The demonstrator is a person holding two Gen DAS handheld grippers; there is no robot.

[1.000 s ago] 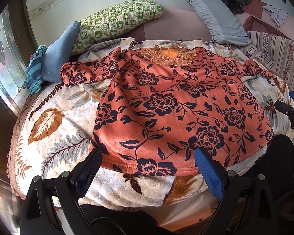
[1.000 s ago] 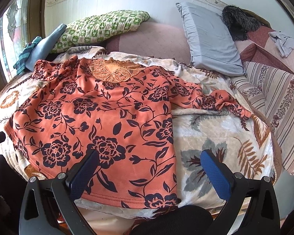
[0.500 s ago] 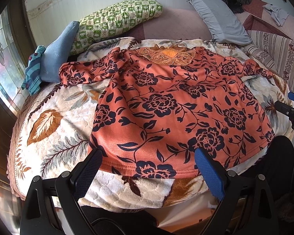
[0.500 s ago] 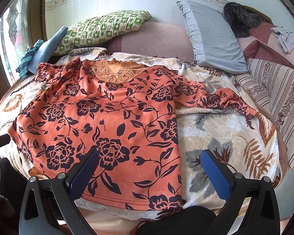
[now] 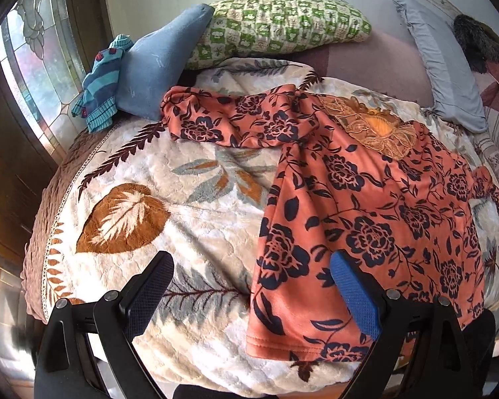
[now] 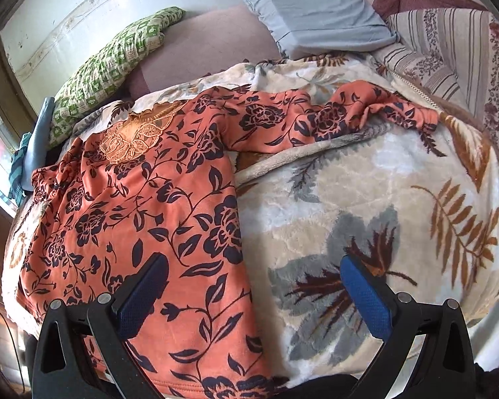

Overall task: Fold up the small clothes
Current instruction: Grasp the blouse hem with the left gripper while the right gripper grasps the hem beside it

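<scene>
An orange top with dark navy flowers (image 5: 366,212) lies spread flat on the leaf-patterned blanket (image 5: 189,206), lace neckline (image 5: 376,129) at the far end, both sleeves stretched sideways. My left gripper (image 5: 252,276) hovers open above the shirt's left hem corner, empty. In the right wrist view the same top (image 6: 143,206) fills the left half, its right sleeve (image 6: 332,113) running across the blanket (image 6: 399,206). My right gripper (image 6: 254,281) is open over the shirt's right side edge, holding nothing.
A green checked pillow (image 5: 276,23), a blue cushion (image 5: 159,69) and a striped teal cloth (image 5: 99,83) sit at the bed's far left by a window. A grey pillow (image 6: 306,10) and striped bedding (image 6: 455,43) lie far right. The blanket drops off at the near edge.
Both grippers moved apart: the left view shifted left toward the left hem corner, the right view shifted right and down toward the right side edge. The shirt lies as before; both jaws stay open.
</scene>
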